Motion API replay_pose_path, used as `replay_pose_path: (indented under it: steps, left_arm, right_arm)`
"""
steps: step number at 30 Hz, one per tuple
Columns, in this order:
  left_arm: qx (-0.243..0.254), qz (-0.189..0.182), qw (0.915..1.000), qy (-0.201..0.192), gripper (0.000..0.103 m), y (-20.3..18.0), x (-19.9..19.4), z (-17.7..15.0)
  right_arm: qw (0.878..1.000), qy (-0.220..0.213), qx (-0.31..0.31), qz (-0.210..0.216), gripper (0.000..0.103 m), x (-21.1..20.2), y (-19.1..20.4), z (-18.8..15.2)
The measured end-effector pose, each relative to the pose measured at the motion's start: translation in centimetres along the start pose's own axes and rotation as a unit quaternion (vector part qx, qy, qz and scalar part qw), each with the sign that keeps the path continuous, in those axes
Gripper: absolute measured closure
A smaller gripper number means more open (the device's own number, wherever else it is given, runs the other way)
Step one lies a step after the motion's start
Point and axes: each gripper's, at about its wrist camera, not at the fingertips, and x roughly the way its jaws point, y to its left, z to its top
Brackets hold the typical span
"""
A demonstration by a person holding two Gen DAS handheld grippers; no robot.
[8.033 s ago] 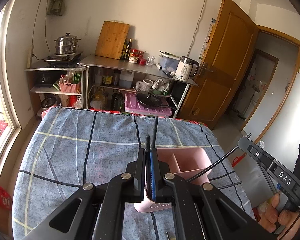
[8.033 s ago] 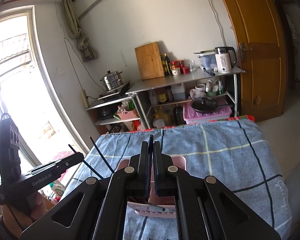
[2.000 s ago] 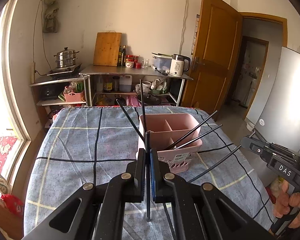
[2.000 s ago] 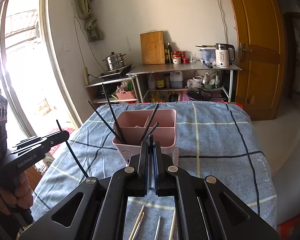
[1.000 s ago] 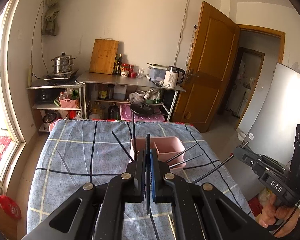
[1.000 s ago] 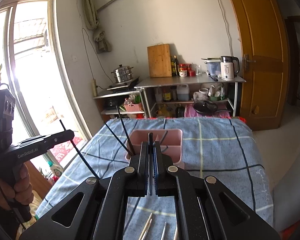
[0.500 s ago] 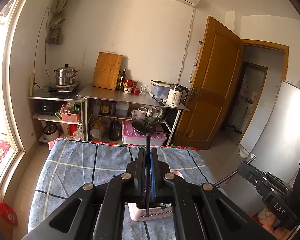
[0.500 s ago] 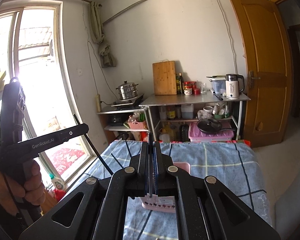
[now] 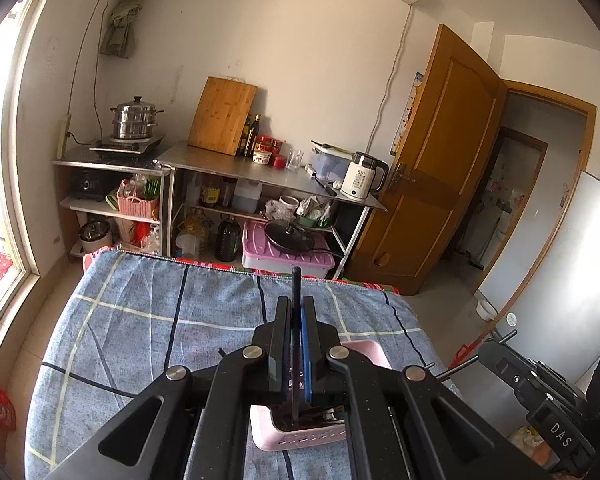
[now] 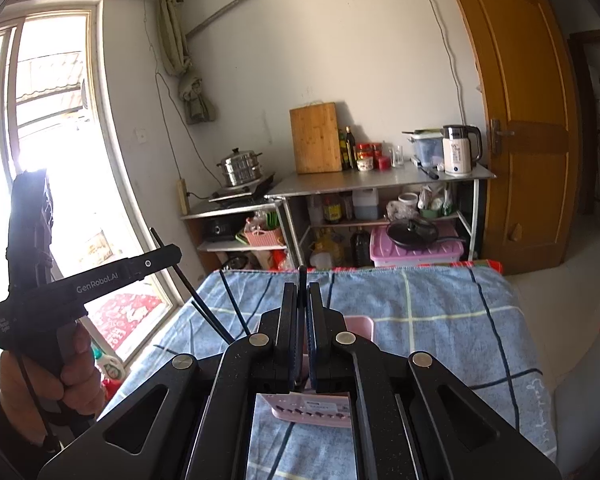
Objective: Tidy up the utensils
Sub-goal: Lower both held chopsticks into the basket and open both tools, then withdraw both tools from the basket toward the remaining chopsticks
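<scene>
A pink utensil holder [image 9: 300, 438] stands on the blue checked tablecloth [image 9: 140, 320], directly under both grippers; it also shows in the right wrist view [image 10: 312, 410]. My left gripper [image 9: 296, 312] is shut on a black chopstick [image 9: 295, 284] that stands upright over the holder. My right gripper [image 10: 301, 300] is shut on another black chopstick [image 10: 302, 276], also upright over the holder. In the right wrist view the left gripper [image 10: 168, 256] shows at left with its chopstick slanting down toward the holder. Several black chopsticks [image 10: 232, 304] lean in the holder.
A steel shelf [image 9: 260, 176] at the far wall carries a cutting board [image 9: 222, 116], bottles, a kettle [image 9: 364, 176] and a steamer pot [image 9: 134, 122]. A window [image 10: 52, 160] is on the left, a wooden door [image 9: 432, 184] on the right. The table's far edge [image 9: 240, 270] is near.
Both grippers have risen and moved forward over the pink holder, each still holding its chopstick. The holder now lies beneath the fingers, and the chopsticks on the cloth have left the view.
</scene>
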Motion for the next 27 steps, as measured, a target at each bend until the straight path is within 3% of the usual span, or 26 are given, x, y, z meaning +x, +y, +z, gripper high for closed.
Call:
replay_pose_path:
  steps: [17, 23, 27]
  left_arm:
    - [0.005, 0.005, 0.9972, 0.074, 0.098, 1.7, 4.3, -3.8]
    - [0.013, 0.008, 0.9981, 0.06, 0.079, 1.5, 2.9, -4.0]
    - [0.017, 0.015, 0.9988, 0.044, 0.079, 1.2, 1.2, -3.9]
  right_arm:
    - [0.997, 0.075, 0.009, 0.001, 0.098, 4.4, -0.8, -2.8]
    - [0.998, 0.067, 0.009, -0.007, 0.092, 3.3, -1.2, -2.5]
    - [0.999, 0.051, 0.006, -0.008, 0.09, 1.5, -1.1, -2.1]
